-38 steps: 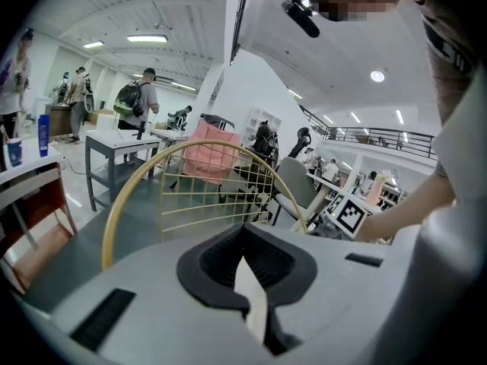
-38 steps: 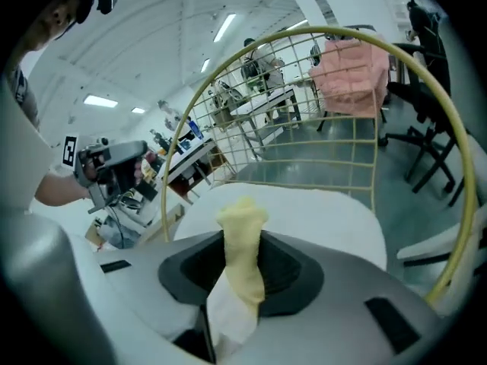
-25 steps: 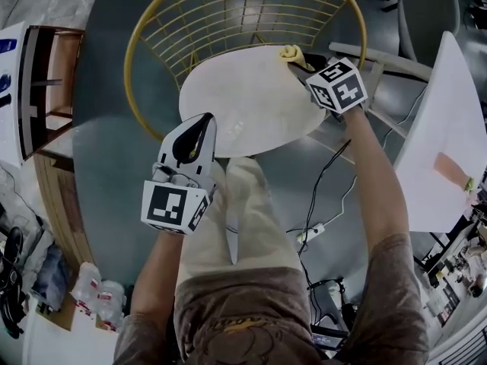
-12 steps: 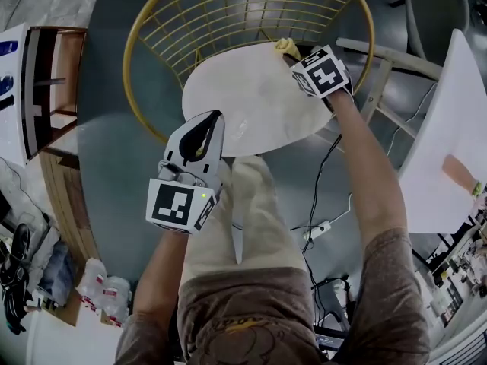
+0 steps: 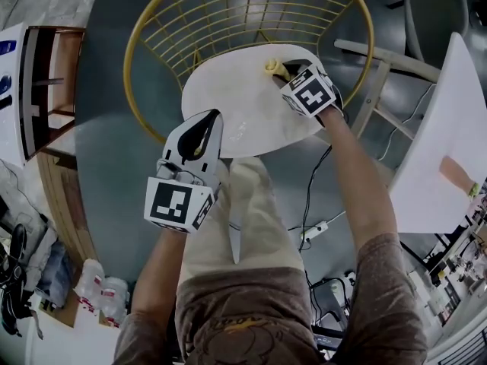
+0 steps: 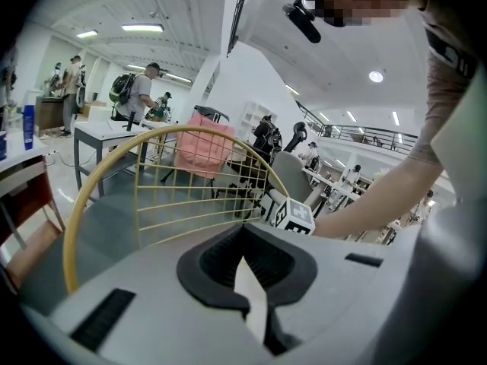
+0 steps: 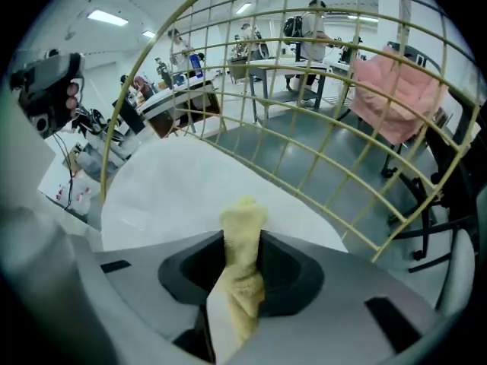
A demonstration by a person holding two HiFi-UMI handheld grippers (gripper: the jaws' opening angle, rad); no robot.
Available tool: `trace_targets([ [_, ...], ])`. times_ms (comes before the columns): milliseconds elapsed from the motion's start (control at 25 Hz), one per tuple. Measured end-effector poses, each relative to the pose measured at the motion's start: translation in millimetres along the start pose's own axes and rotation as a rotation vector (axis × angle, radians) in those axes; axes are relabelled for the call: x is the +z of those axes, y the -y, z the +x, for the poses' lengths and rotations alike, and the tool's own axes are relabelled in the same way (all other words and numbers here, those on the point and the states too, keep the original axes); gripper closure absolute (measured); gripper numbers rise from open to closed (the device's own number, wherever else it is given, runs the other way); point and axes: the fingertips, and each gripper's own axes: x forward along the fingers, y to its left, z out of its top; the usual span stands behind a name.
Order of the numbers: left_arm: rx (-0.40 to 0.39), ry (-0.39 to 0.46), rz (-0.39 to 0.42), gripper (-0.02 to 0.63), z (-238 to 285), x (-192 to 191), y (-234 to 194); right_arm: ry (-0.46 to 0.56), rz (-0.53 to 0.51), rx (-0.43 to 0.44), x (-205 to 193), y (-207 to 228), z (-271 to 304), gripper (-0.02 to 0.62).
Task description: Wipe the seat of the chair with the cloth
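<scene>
The chair has a round white seat and a yellow wire back. My right gripper is over the far right part of the seat, shut on a yellow cloth that pokes out past its tips onto the seat. In the right gripper view the cloth stands pinched between the jaws, with the seat just beyond. My left gripper hovers at the seat's near edge, shut, with nothing in it. From the left gripper view I see the wire back and the right gripper's marker cube.
A wooden shelf unit stands at the left. A white table and a pale chair frame are at the right. Cables and a power strip lie on the floor. The person's leg reaches the seat's near edge.
My right gripper has slid left and inward across the seat's far part, cloth in its grip. The left gripper has barely moved.
</scene>
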Motion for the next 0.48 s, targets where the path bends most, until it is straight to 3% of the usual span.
trace_targets([
  [160, -0.007, 0.008, 0.006, 0.597, 0.3, 4.2, 0.1, -0.009, -0.018, 0.031, -13.4, -25.2, 0.1, 0.462],
  [480, -0.009, 0.007, 0.002, 0.597, 4.6, 3.6, 0.5, -0.01, 0.044, 0.148, -50.3, -83.4, -1.3, 0.46],
])
